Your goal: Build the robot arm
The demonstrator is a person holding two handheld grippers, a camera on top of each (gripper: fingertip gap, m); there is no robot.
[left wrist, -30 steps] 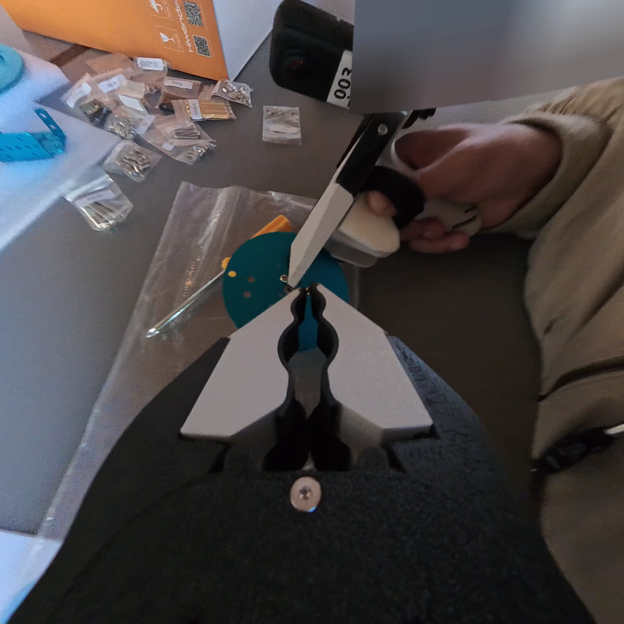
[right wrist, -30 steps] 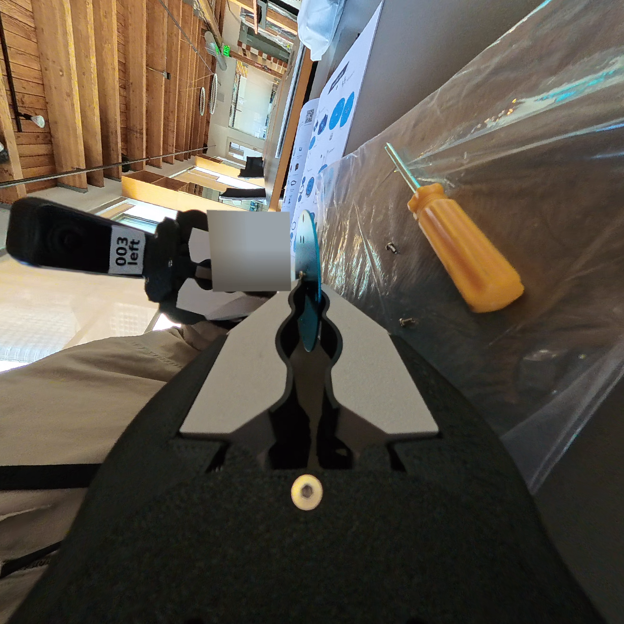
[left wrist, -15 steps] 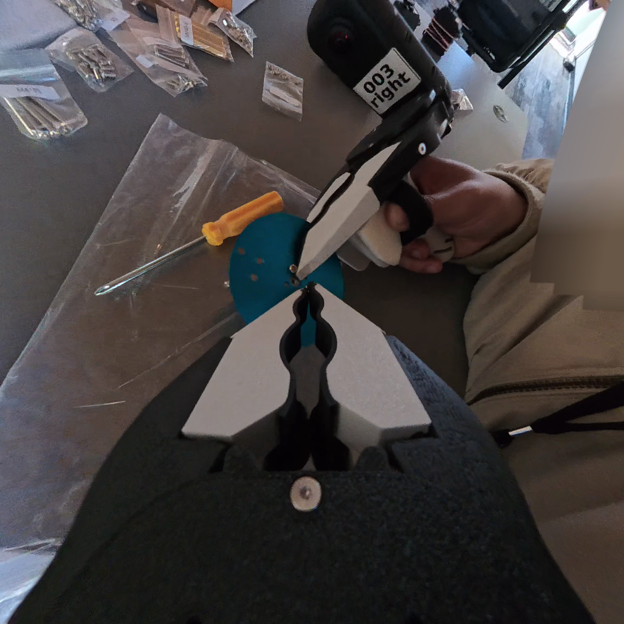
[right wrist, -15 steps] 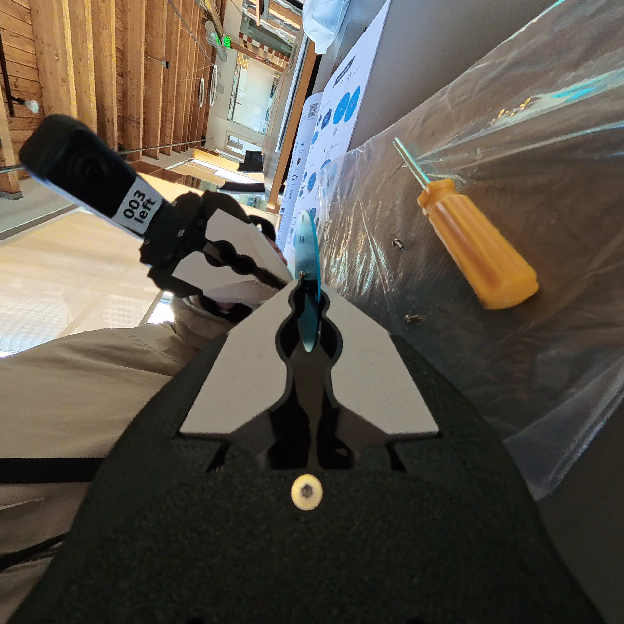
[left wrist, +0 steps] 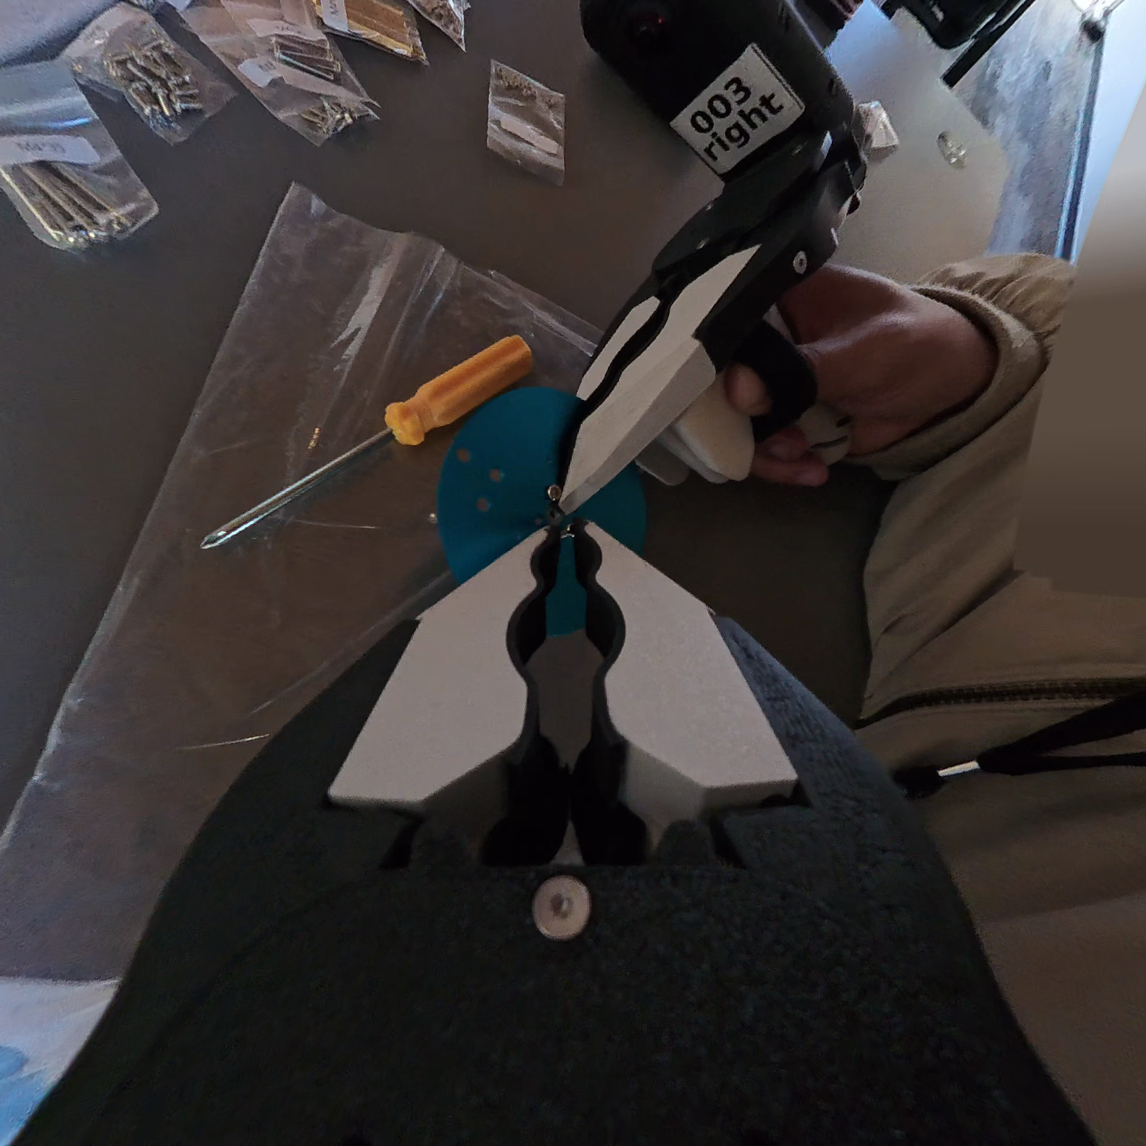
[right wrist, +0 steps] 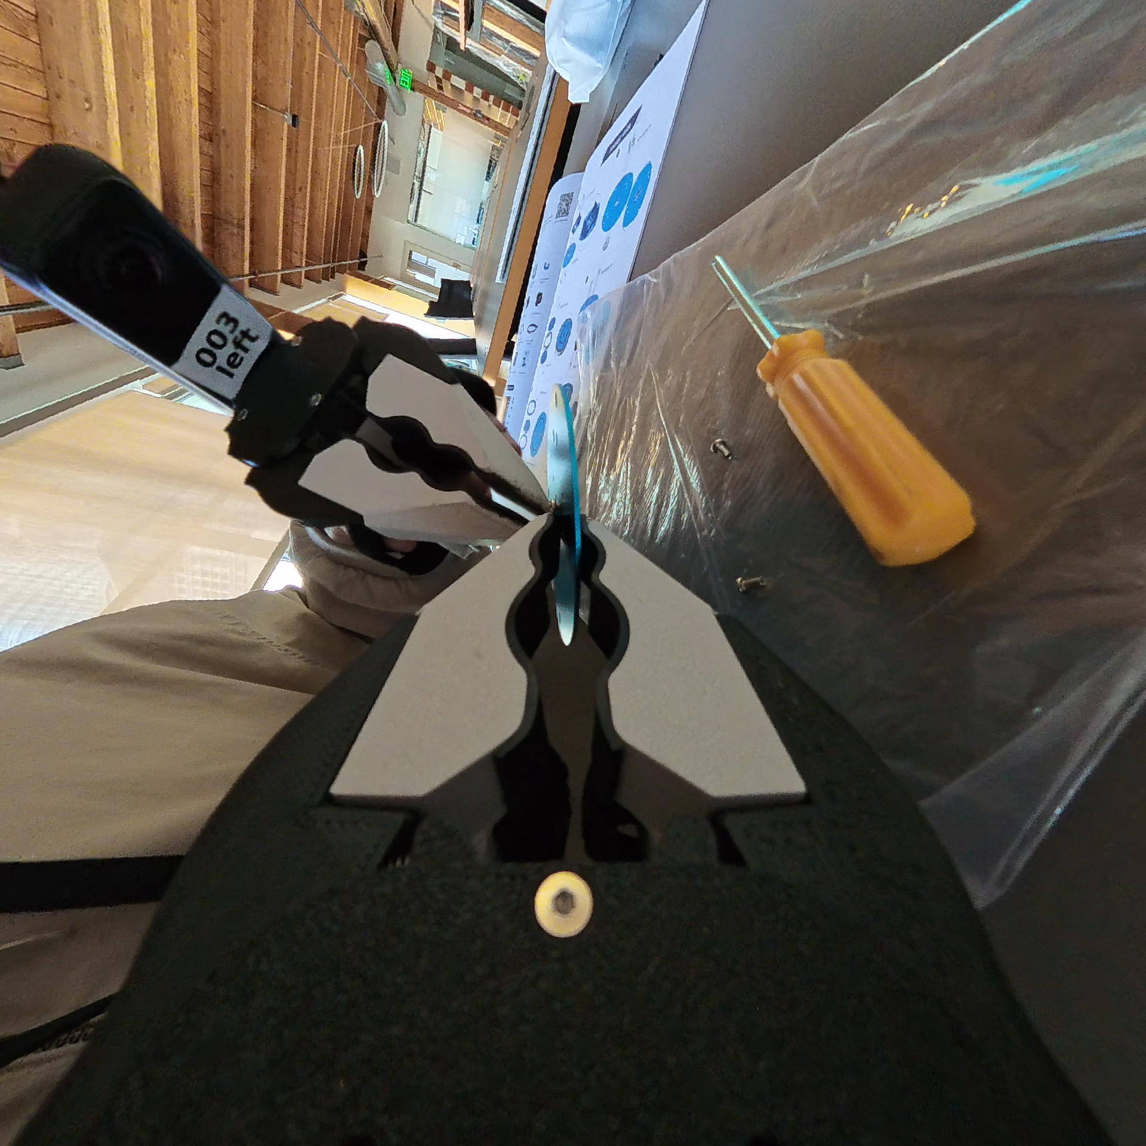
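Observation:
A teal round disc [left wrist: 496, 446] with small holes is held upright above the table. My right gripper [right wrist: 561, 527] is shut on its rim, and the disc shows edge-on [right wrist: 561, 434] between its fingers. My left gripper [left wrist: 565, 528] is shut on a small screw, with its tips pressed to the disc's centre. The right gripper's tips [left wrist: 567, 496] sit just above mine at the same spot. In the right wrist view the left gripper [right wrist: 546, 503] meets the disc from the left. An orange-handled screwdriver [left wrist: 459, 390] lies behind the disc on clear plastic and also shows in the right wrist view [right wrist: 862, 446].
A clear plastic bag [left wrist: 279, 434] lies flat on the grey table [left wrist: 93, 297]. Two loose screws [right wrist: 720, 446] [right wrist: 749, 583] rest on it. Several small bags of hardware [left wrist: 149, 80] lie at the back left. A printed sheet [right wrist: 620, 186] lies farther off. A person's hand [left wrist: 868, 372] holds the right gripper. The tips of both grippers are at nearly the same place. The orange-handled screwdriver [left wrist: 459, 390] is about 6 centimetres from my right fingertips.
My left gripper has swung and tilted while its tips stay at the disc's centre. The right gripper still holds the disc, which has barely moved.

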